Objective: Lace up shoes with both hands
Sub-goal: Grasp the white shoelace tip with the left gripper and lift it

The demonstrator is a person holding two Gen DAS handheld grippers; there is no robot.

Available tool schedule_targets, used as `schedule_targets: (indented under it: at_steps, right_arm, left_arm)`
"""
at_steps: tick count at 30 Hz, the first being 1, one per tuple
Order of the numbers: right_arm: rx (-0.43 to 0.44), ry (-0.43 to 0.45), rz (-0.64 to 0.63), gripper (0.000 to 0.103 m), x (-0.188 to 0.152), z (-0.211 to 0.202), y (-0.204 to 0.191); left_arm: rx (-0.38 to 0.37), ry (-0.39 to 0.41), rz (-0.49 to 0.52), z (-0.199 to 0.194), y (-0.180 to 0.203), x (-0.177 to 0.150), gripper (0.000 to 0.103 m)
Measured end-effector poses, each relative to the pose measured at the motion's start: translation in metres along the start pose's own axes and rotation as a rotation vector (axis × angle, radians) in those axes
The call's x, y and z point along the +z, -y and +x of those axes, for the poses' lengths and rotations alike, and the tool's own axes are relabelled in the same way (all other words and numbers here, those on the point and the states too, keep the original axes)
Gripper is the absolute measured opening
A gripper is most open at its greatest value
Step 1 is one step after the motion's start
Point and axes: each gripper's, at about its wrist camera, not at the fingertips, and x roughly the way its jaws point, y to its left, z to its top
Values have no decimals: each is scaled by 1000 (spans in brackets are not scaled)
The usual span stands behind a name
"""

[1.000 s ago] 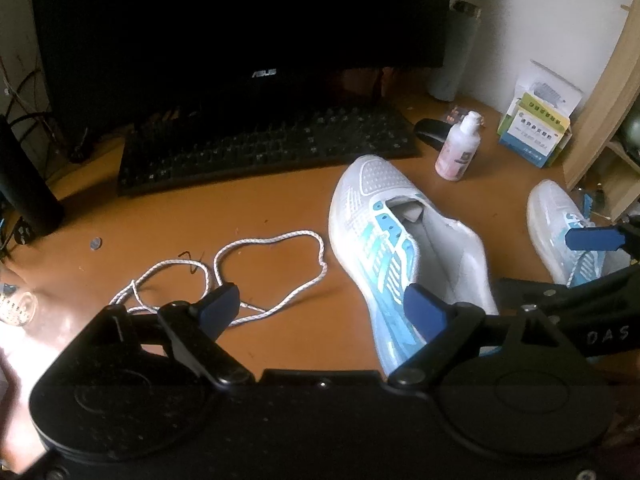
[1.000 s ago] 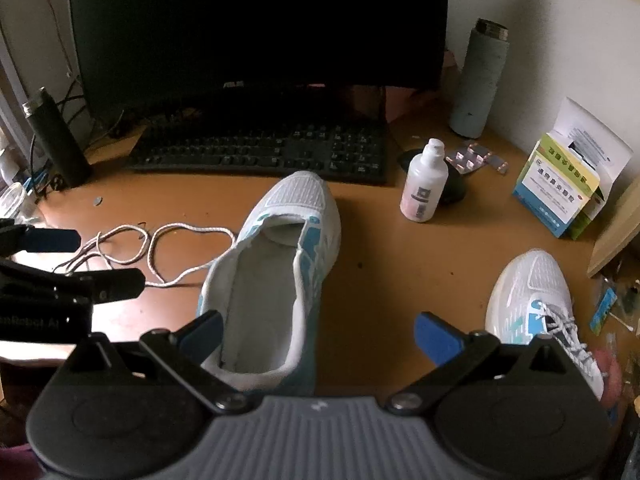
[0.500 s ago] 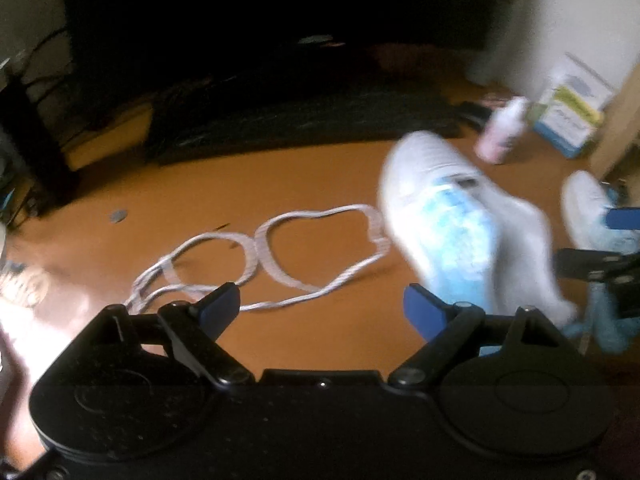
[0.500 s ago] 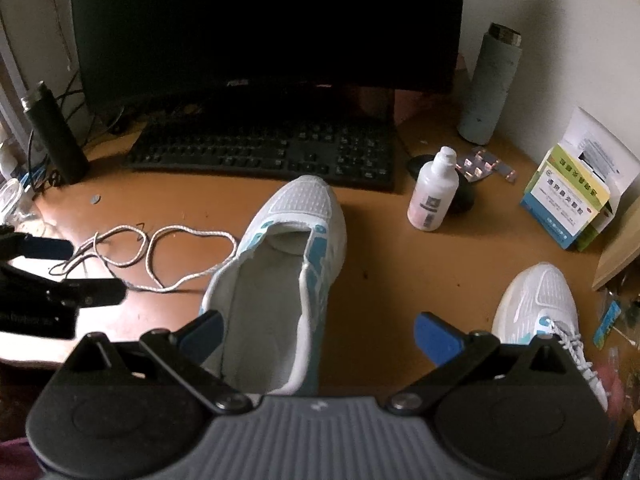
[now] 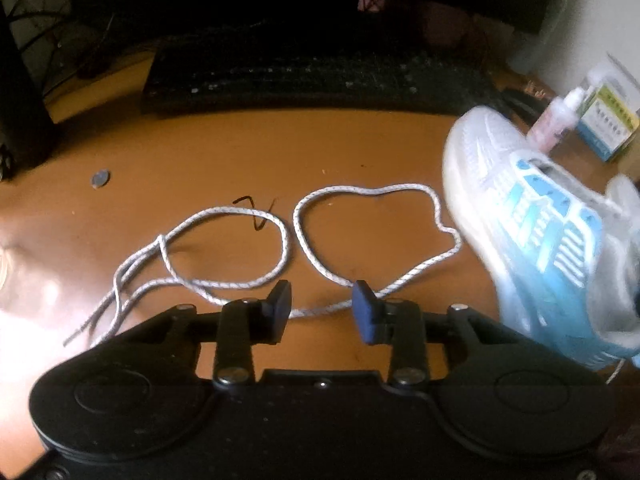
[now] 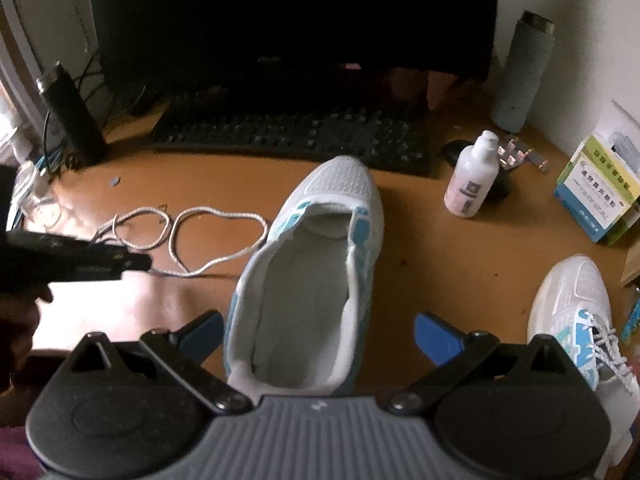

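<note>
White lace [image 5: 320, 312] between half-open left tool [image 5: 322, 308] pads; right tool [image 6: 318, 332] wide open.

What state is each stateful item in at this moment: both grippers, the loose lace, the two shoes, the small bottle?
left gripper: partly closed, lace between fingers, not yet pinched
right gripper: open wide, empty, around the shoe's heel
loose lace: lying looped on desk, unthreaded
near shoe: unlaced, upright
far shoe: laced
small bottle: upright, capped
</note>
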Motion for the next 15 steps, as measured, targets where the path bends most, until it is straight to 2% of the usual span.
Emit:
schedule_targets:
  at_steps: [6, 9, 11, 12, 15]
  right_arm:
    - [-21, -18, 9, 102, 0, 3, 2]
    - [-20, -1, 15, 102, -1, 2, 5]
    - [-7, 7, 18, 102, -1, 1, 7]
    - [2, 11, 17, 102, -1, 1, 7]
    - [30, 26, 9, 101, -1, 2, 8]
  left_arm:
    - [15, -21, -34, 16, 3, 13, 33]
    - [23, -30, -47, 23, 4, 19, 32]
    - [28, -26, -30, 25, 6, 15, 9]
    - [19, -30, -17, 26, 8, 16, 3]
    - [-30, -5, 41, 21, 17, 17, 1]
